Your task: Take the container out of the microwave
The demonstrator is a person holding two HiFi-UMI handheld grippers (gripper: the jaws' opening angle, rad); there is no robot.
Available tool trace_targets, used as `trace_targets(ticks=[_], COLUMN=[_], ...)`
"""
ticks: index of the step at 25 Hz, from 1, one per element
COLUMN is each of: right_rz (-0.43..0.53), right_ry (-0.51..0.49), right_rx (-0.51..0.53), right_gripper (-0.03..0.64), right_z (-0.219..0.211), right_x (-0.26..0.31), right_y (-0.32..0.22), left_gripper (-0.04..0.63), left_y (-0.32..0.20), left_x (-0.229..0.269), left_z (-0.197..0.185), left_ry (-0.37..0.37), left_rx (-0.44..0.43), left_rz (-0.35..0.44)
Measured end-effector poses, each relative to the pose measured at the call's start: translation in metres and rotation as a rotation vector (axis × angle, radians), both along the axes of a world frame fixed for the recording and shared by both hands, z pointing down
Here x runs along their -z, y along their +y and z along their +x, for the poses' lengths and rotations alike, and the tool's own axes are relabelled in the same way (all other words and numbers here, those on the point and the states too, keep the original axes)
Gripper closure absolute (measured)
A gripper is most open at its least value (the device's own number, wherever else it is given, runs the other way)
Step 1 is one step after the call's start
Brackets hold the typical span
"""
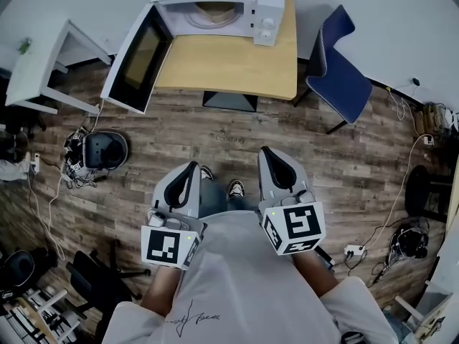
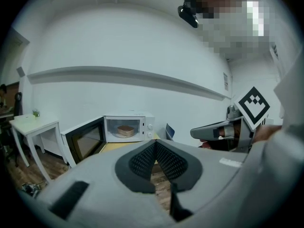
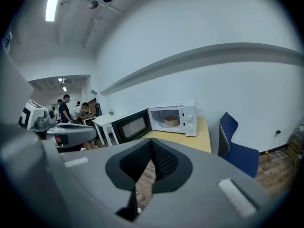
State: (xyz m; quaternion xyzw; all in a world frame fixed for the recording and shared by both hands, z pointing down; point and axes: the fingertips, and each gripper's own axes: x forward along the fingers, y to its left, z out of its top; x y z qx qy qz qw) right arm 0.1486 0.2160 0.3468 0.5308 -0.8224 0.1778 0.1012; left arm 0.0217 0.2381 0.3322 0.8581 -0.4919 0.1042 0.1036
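Note:
The white microwave stands at the back of a wooden table, its door swung wide to the left. Inside, on the turntable, sits a brown round container, also seen in the left gripper view and the right gripper view. Both grippers are held close to the person's body, well short of the table. The left gripper has its jaws together with nothing in them. The right gripper is likewise shut and empty.
A blue chair stands right of the table and a white side table to its left. Cables and a dark helmet-like object lie on the wood floor at left. A black office chair is at lower left. People stand far off.

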Motion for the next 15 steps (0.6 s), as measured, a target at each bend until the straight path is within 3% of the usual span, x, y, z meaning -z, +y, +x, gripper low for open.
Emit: trace_targets(ticks=[8, 15], right_rz=[-0.041, -0.048], right_ry=[-0.001, -0.014], right_rx=[0.002, -0.021], right_gripper=[0.614, 0.615], right_z=[-0.006, -0.005], right_x=[-0.006, -0.004], right_y=[-0.043, -0.097], left_gripper=[0.601, 0.601], left_y=[-0.047, -0.112], left_x=[-0.005, 0.002], left_z=[-0.015, -0.032], left_ry=[0.035, 0.012], left_rx=[0.086, 0.100], left_rz=[-0.001, 0.014])
